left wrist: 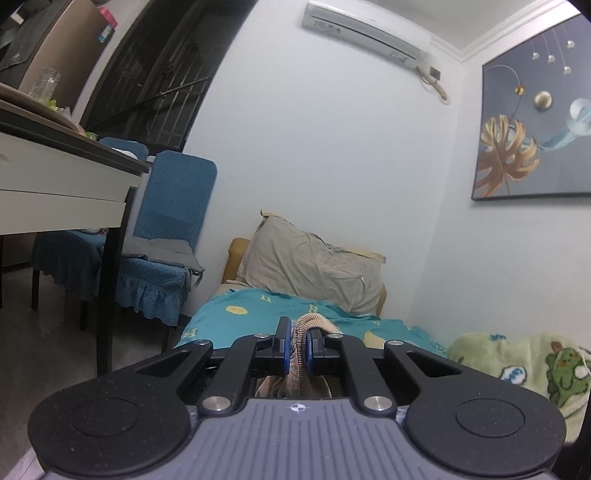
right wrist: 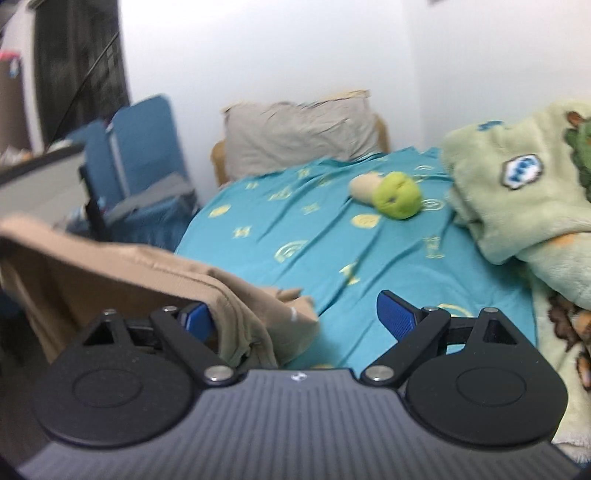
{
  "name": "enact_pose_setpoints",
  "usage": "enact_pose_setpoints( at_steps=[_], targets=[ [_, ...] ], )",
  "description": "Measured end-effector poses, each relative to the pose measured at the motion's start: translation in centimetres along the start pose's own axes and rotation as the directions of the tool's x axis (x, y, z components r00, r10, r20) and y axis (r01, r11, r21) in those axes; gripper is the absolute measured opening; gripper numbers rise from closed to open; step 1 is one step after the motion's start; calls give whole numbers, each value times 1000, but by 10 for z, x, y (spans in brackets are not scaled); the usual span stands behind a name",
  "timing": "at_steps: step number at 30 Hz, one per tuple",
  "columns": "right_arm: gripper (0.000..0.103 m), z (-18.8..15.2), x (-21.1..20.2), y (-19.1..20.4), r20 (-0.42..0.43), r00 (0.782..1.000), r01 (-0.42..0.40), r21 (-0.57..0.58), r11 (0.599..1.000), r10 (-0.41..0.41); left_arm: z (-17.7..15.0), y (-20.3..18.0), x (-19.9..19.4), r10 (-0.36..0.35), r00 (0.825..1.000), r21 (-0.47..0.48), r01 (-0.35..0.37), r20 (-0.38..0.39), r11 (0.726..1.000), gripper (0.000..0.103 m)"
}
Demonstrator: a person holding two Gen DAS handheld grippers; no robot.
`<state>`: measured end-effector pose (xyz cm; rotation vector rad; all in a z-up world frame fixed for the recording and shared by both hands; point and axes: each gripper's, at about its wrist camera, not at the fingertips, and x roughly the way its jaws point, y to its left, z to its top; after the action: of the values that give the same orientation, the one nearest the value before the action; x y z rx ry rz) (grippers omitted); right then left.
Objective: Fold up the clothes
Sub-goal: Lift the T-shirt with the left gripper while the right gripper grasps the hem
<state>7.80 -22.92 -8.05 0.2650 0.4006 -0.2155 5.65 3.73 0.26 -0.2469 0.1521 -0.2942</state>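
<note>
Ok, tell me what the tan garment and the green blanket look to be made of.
Tan garment: soft matte knit, probably cotton; a ribbed band shows between the left gripper jaws. Green blanket: plush fleece, likely synthetic, with a fuzzy nap and printed cartoon shapes.

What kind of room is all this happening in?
Most likely a small bedroom in a home: a bed with a teal sheet and a beige pillow, a wall air conditioner, and a table with blue-covered chairs beside the bed.

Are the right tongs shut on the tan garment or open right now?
Open. The right tongs have their blue pads set wide apart; the tan garment drapes beside the left pad, unpinched.
</note>
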Motion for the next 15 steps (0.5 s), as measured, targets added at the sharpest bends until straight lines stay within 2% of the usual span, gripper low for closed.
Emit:
enact_pose_setpoints(
  at_steps=[2, 4, 6, 8, 9, 12, 14, 15],
  targets=[
    [92, 0, 9, -5, -36, 999, 17, 3, 1000, -17, -2, -4, 0, 0, 1000, 13, -1, 9, 1000, 8],
    [92, -4, 26, -4, -134, 991, 19, -24, 1000, -22, -2, -6, -2, 10, 999, 20, -11, 32, 1000, 8],
    [92, -18, 47, -5, -268, 963, -10, -10, 1000, 7, -1, -4, -4, 23, 999, 2, -23, 47, 1000, 8],
    [92, -28, 60, -14, -333, 943, 31, 32, 999, -18, -1, 0, -3, 43, 998, -12, -43, 39, 999, 8],
    [92, -25, 56, -19, -300, 952, 73, 49, 996, -55, -1, 1, -1, 52, 998, -12, -52, 22, 999, 8],
    [92, -7, 33, -35, -125, 977, 185, 111, 976, -171, -5, 3, 6, 78, 996, 1, -78, -34, 997, 8],
    [92, 4, 18, -39, -1, 979, 204, 129, 970, -205, -8, 4, 13, 93, 993, 6, -92, -79, 996, 9],
    [92, 8, 14, -40, 33, 977, 204, 135, 970, -210, -10, 5, 16, 99, 990, 6, -99, -103, 995, 9]
  ],
)
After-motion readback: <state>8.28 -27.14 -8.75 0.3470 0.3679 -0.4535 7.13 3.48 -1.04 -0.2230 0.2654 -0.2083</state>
